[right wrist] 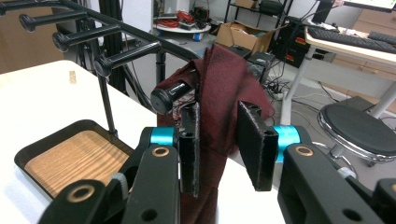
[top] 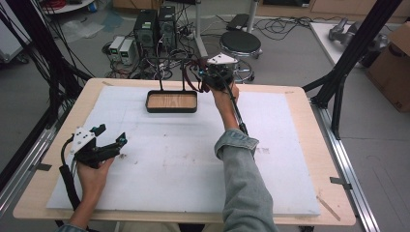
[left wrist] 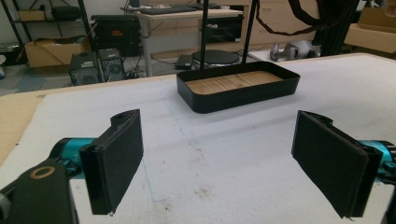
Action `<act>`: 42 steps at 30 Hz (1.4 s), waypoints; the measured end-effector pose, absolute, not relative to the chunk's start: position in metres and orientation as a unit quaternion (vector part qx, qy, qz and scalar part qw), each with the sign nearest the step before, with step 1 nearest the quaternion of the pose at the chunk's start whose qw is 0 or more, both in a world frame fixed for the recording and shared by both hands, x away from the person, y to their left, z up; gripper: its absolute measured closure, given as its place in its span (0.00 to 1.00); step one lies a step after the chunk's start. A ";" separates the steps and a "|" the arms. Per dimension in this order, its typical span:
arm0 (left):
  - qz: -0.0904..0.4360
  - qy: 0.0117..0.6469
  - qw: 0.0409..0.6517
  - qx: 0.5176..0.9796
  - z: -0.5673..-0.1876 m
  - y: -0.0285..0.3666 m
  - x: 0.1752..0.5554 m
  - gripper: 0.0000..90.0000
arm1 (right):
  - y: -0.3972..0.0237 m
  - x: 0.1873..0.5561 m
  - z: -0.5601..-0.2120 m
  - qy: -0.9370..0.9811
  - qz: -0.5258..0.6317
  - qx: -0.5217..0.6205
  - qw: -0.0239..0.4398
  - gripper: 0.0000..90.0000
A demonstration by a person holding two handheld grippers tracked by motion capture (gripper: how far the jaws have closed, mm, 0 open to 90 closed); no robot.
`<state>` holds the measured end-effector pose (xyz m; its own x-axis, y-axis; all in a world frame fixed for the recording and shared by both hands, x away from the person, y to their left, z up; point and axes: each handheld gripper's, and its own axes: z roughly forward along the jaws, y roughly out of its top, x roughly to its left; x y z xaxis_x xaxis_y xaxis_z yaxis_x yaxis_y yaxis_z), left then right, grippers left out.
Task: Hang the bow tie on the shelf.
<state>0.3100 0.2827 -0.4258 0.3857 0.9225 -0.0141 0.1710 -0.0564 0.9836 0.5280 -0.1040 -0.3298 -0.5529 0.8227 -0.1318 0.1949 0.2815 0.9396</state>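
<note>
Two grippers over a white foam-topped table (top: 169, 164), high view first. L gripper (top: 112, 135) sits near the left edge, held in the person's left hand (top: 92, 176), jaws spread wide w/ nothing between them, resting low over the foam. R gripper (top: 205, 77) is at the far side, just right of a black tray (top: 171, 109) w/ a wood-grain floor; the denim sleeve (top: 244, 183) runs up from the near edge to it. A dark red cloth (top: 196, 72) bunches at its jaws, beside the thin black rack posts (top: 184, 77) rising from the tray's far side. Floor beyond holds PC towers (top: 154, 29) and a round stool (top: 240, 42).

Left gripper view: both black pads (left wrist: 119, 158) stand far apart, clearly open, only bare foam between. Tray (left wrist: 238, 88) lies farther off, centre-right, two posts (left wrist: 204, 32) rising behind it. A bit of the red cloth (left wrist: 322, 14) hangs at the top right, well apart from this gripper.

Right gripper view: R gripper (right wrist: 218, 140) has jaws at a narrow gap w/ the red cloth (right wrist: 224, 88) running down between them. Left pad (right wrist: 190, 144) lies against the fabric; right pad (right wrist: 252, 140) stands a little off it w/ a gap, so not a firm pinch – loosely open around the cloth. Cloth is draped over the black knobbed peg (right wrist: 169, 95) of the rack, hanging down from it; more pegs (right wrist: 126, 53) reach out to the upper left. Tray (right wrist: 70, 154) sits lower left, on the table.
</note>
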 end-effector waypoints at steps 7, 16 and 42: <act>0.351 0.430 0.535 0.637 -0.426 0.282 0.310 0.19 | -0.107 0.526 -0.327 0.730 0.492 0.348 0.322 0.76; 0.351 0.430 0.535 0.637 -0.426 0.282 0.310 0.19 | -0.114 0.522 -0.321 0.720 0.501 0.351 0.328 0.73; 0.350 0.427 0.536 0.639 -0.426 0.278 0.313 0.19 | -0.158 0.484 -0.273 0.686 0.541 0.335 0.353 0.45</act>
<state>0.3132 0.2783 -0.4259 0.3905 0.9205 -0.0102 0.1692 -0.0609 0.9837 0.4843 -0.1575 -0.2729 -0.5266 0.8413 -0.1221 0.0765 0.1899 0.9788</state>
